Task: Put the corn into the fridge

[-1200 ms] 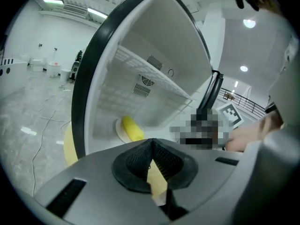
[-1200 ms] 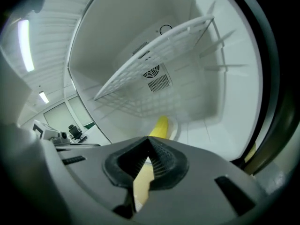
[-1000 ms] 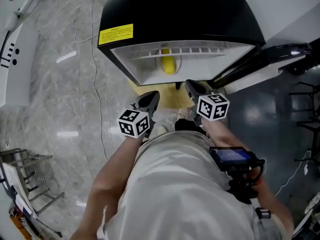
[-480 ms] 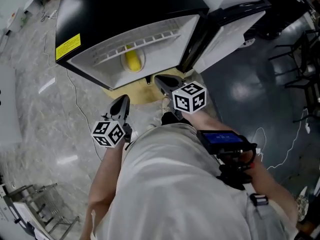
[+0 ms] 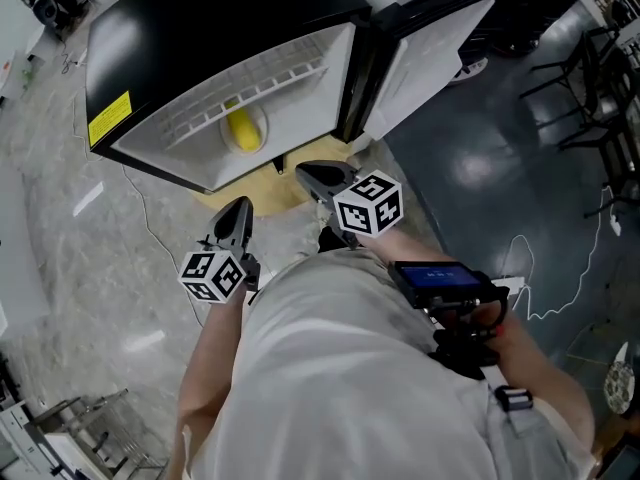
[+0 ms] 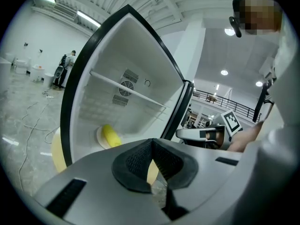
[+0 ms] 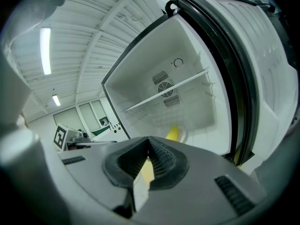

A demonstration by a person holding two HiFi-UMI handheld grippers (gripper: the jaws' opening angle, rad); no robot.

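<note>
The placing part of the job looks done: the corn point(image 5: 243, 131) lies on a small pale plate point(image 5: 262, 120) on the floor of the fridge point(image 5: 210, 28), under the white wire shelf point(image 5: 250, 83), at about 11 o'clock in the head view. Both gripper views agree, showing the yellow cob resting on its plate low in the white compartment, well apart from either tool. The left tongs point(image 5: 240, 208) hang at about 8 o'clock from the fridge opening, outside the cabinet, with their jaws brought together to a bare slit and nothing between them. Only the pale yellow mat point(image 5: 262, 186) under the fridge shows through the slit. The right tongs point(image 5: 308, 175) sit at about 6 o'clock just in front of the lower edge of the opening. They are likewise pinched to a narrow gap and empty. The fridge door point(image 5: 430, 38) stands swung wide toward 1 o'clock. Judging by this, the corn is where the task wants it and neither tool carries anything. What may remain, if anything, is pushing the door closed, for which the right tongs are the nearer.
</note>
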